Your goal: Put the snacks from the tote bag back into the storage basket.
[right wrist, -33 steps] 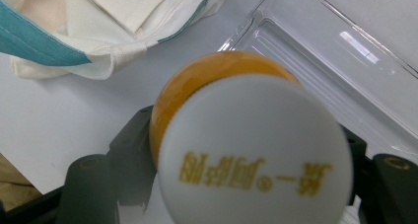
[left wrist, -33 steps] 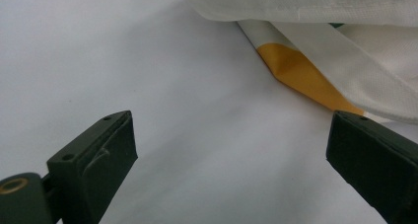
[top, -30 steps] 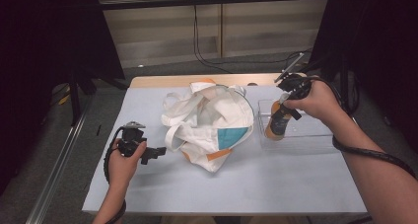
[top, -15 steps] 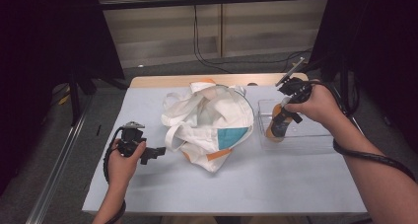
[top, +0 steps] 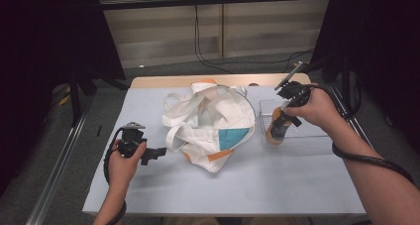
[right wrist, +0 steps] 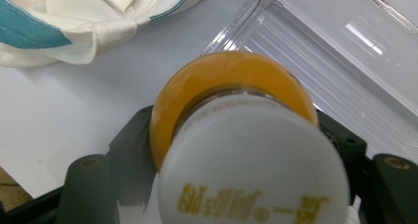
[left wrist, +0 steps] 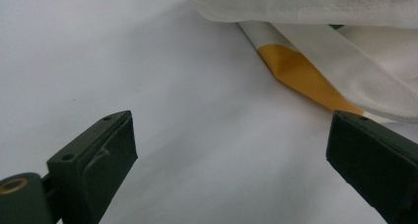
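Over the last second the right gripper [top: 280, 127] has carried its orange bottle [top: 276, 131] slightly lower into the clear bin [top: 317, 138], while the left gripper [top: 157, 152] has kept its place.

At the left of the tabletop [top: 277, 185], the left gripper lies low in the person's left hand [top: 123, 158], pointing toward the cloth bag [top: 210, 123]. Its fingers [left wrist: 96, 155] stand wide apart with nothing between them; in the left gripper view an orange patch of the bag lies just beyond them.

The white cloth bag, with teal and orange patches, sits crumpled in the middle of the tabletop, handles loose at its left side.

At the right, the right hand [top: 317, 111] holds the right gripper pointing down, its fingers [right wrist: 133, 150] closed on the orange bottle, just below its white cap [right wrist: 254, 167]. The bottle stands roughly upright inside the bin's left end; whether it touches the floor of the bin cannot be told.
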Demonstrator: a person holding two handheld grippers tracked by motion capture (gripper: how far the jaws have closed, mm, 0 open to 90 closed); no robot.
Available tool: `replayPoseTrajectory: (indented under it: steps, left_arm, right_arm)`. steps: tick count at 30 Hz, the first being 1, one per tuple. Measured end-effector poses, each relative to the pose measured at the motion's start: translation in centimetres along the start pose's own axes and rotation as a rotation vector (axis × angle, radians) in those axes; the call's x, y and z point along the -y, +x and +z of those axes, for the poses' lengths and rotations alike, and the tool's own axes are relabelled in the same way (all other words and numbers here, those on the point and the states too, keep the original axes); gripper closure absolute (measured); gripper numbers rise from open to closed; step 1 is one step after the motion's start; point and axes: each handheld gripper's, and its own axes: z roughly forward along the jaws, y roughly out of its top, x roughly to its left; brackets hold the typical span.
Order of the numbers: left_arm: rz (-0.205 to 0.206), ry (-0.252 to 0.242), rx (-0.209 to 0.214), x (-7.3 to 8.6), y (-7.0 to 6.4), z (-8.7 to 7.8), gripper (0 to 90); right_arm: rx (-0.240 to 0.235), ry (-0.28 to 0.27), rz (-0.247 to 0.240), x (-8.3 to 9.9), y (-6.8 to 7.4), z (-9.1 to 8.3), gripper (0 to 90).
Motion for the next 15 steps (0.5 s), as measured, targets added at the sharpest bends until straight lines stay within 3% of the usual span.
replayPoseTrajectory:
  steps: [11, 13, 15]
  left_arm:
    - [-0.008, -0.007, 0.0, 0.1, -0.1, 0.0, 4.9]
    - [0.005, -0.001, -0.007, 0.1, 0.0, -0.2, 4.9]
    - [-0.01, -0.006, -0.001, 0.2, 0.0, -0.2, 4.8]
  right_arm:
    - [0.009, 0.005, -0.01, 0.3, 0.4, 1.2, 30.3]
    - [0.009, 0.007, -0.007, 0.4, 0.4, 1.4, 30.3]
    - [0.008, 0.011, -0.003, 0.4, 0.5, 1.6, 30.3]
